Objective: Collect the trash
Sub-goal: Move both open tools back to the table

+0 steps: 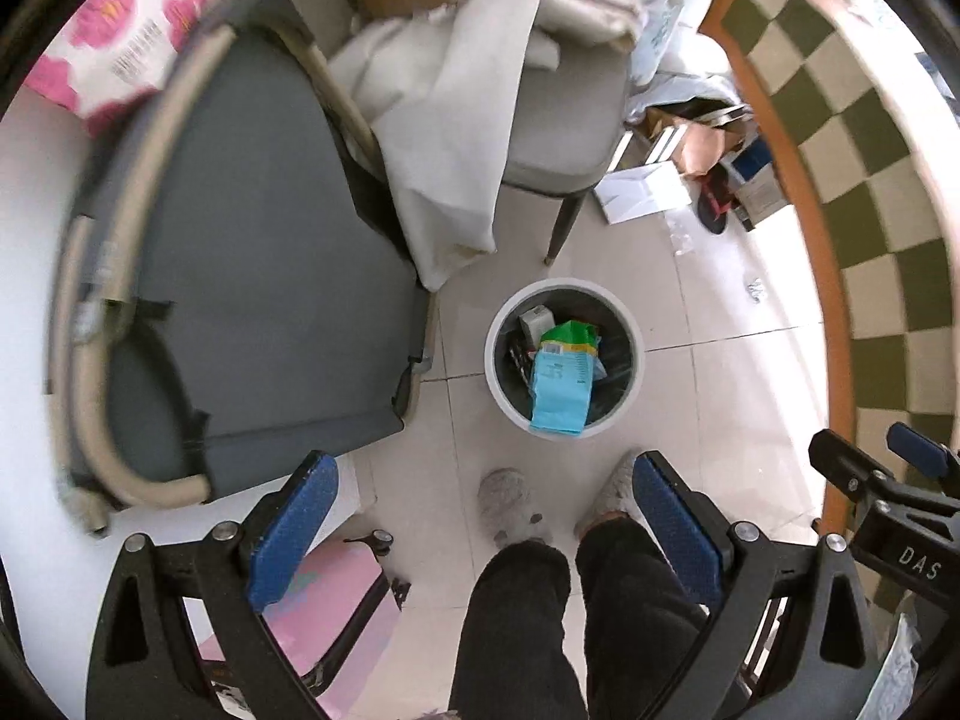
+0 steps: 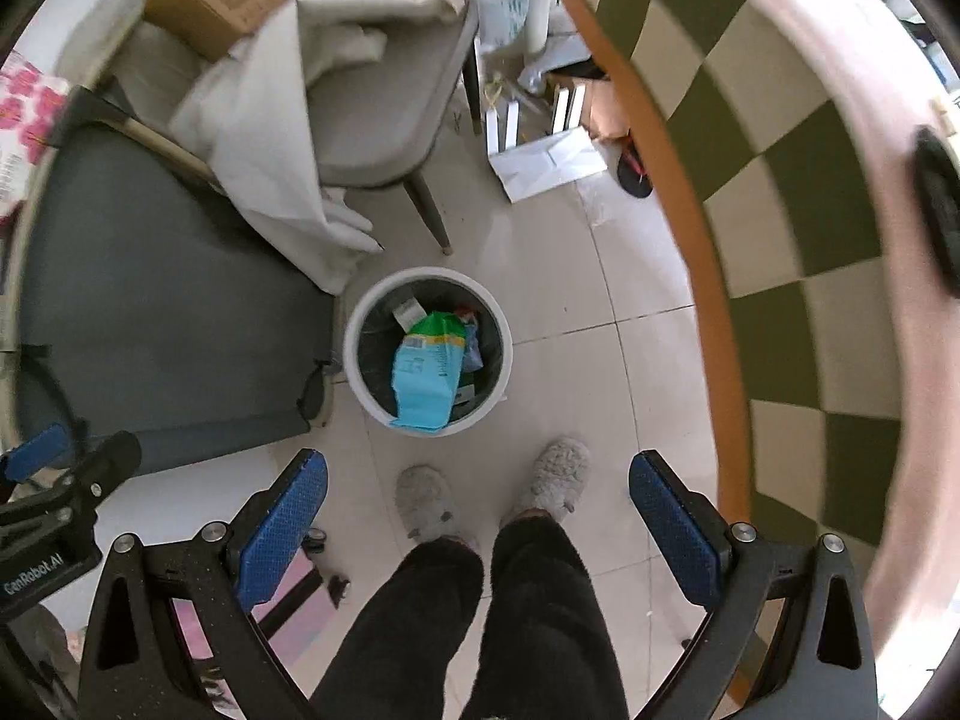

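Note:
A round white trash bin (image 1: 499,324) (image 2: 354,354) with a dark liner stands on the tiled floor below both grippers. Inside it a light blue packet (image 1: 559,390) (image 2: 423,381) lies on top of a green wrapper (image 1: 570,333) (image 2: 444,324) and other trash. My left gripper (image 1: 480,480) hangs high above the floor, open, with nothing between its blue pads. My right gripper (image 2: 477,480) is also open and empty, high over the person's feet. The right gripper (image 1: 888,480) shows at the right edge of the left wrist view.
A person's dark-trousered legs (image 2: 480,612) and grey slippers (image 2: 555,480) stand just in front of the bin. A grey chair (image 1: 252,276) sits left, another chair (image 2: 372,120) with white cloth behind. A round checkered table (image 2: 780,180) curves on the right. Boxes and papers (image 2: 552,162) litter the floor beyond.

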{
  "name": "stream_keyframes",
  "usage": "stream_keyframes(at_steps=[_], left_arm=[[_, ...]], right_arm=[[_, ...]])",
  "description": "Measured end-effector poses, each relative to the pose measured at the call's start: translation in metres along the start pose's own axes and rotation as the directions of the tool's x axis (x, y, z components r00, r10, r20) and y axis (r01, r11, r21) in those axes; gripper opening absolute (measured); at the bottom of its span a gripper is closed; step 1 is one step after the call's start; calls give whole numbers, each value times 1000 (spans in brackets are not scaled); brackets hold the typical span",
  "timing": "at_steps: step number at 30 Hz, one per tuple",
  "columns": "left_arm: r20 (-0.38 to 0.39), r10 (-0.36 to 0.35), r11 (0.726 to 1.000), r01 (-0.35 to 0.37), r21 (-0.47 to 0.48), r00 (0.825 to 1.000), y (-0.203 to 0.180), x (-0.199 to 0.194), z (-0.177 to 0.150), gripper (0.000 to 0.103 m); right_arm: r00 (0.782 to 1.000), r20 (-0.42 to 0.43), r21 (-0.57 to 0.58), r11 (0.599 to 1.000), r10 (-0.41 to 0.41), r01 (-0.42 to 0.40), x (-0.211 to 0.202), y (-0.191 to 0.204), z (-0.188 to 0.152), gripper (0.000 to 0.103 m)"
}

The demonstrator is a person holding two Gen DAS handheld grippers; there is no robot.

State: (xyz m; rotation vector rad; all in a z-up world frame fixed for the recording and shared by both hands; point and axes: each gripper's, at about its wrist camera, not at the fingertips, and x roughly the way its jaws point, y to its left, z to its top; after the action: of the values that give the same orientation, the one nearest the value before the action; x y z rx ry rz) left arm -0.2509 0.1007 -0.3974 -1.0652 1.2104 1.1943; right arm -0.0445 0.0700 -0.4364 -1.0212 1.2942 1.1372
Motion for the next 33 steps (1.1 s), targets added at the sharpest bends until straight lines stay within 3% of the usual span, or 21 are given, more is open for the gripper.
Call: stream_keyframes(at_steps=[5, 10, 15, 19, 23, 26, 29, 33], left_arm=[[78, 39, 999, -42, 32, 996, -12, -58, -2, 100], [195, 51, 993, -70, 93, 979, -51, -115, 19, 100], [258, 2, 980, -53, 191, 966, -132, -148, 52, 100], [243, -35, 955, -40, 295, 969, -224, -152, 74, 101], [186, -35, 922, -40, 384, 982, -312, -132, 86, 101], [155, -18, 888, -55, 457, 988, -378, -118, 91, 101], [176, -7, 830, -93, 550, 984, -447, -111, 96, 101], [227, -25, 709, -143, 690, 973, -546, -106, 108, 101]], right_arm=[[996, 32, 66, 994, 84, -86, -56, -8, -11, 102], [985, 96, 195, 967, 145, -161, -108, -50, -10, 102], [978, 174, 344, 924, 111, -166, -157, -140, 2, 102], [981, 187, 460, 878, 48, -130, -175, -237, 4, 102], [988, 154, 566, 821, -11, -79, -176, -335, -1, 102], [993, 106, 634, 773, -42, -35, -167, -413, -7, 102], [995, 54, 682, 731, -81, 23, -158, -489, -12, 102], [990, -6, 706, 700, -143, 106, -148, -574, -11, 102]])
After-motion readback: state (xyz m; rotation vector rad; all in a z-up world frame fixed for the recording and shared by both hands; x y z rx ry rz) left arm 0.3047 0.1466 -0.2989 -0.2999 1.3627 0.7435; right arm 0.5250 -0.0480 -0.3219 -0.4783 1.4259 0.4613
